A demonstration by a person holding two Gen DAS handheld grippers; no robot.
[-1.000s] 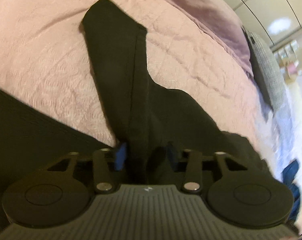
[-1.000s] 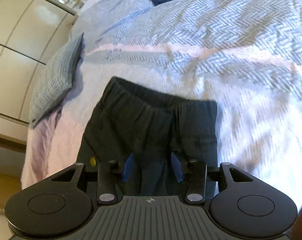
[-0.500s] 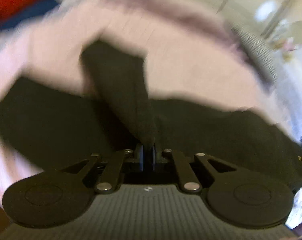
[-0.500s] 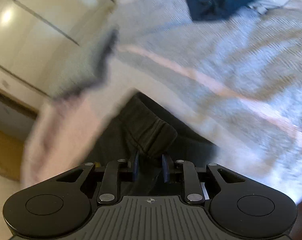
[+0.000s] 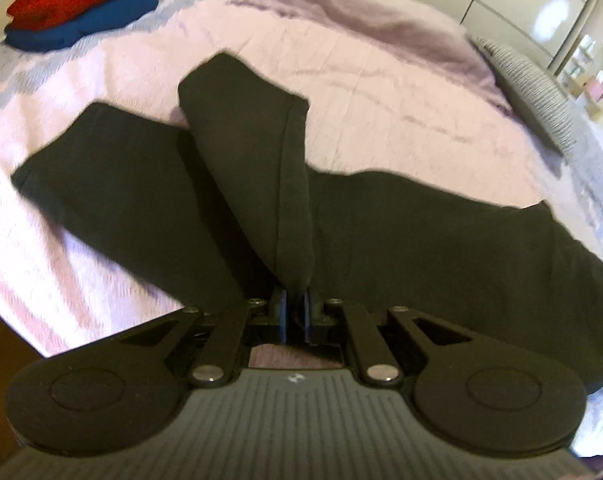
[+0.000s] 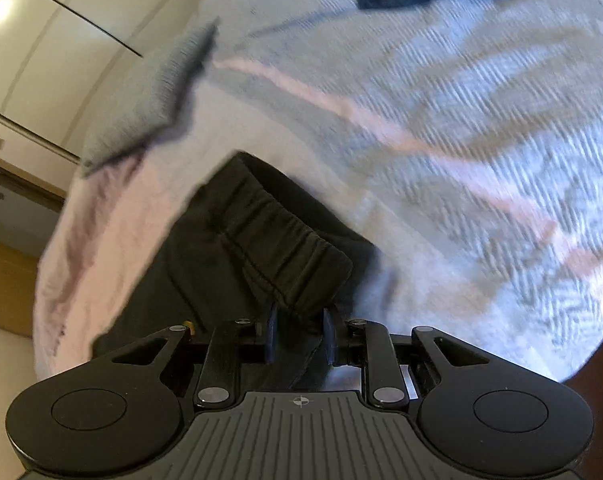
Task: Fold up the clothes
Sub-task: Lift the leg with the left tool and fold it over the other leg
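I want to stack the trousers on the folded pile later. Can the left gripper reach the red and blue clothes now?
Probably not yet. The left gripper is shut on a leg of the black trousers, and the red and blue clothes lie far across the pink bedspread. Nothing stands between them, but the fingers are occupied.

You are working in a home bedroom. The work surface is a bed (image 5: 381,92) covered by a pink and grey herringbone blanket (image 6: 481,128), with a grey pillow (image 6: 149,96) at its edge. Glossy wardrobe doors (image 6: 41,40) line the wall. Folded red and blue clothes (image 5: 81,12) lie stacked on the bed.
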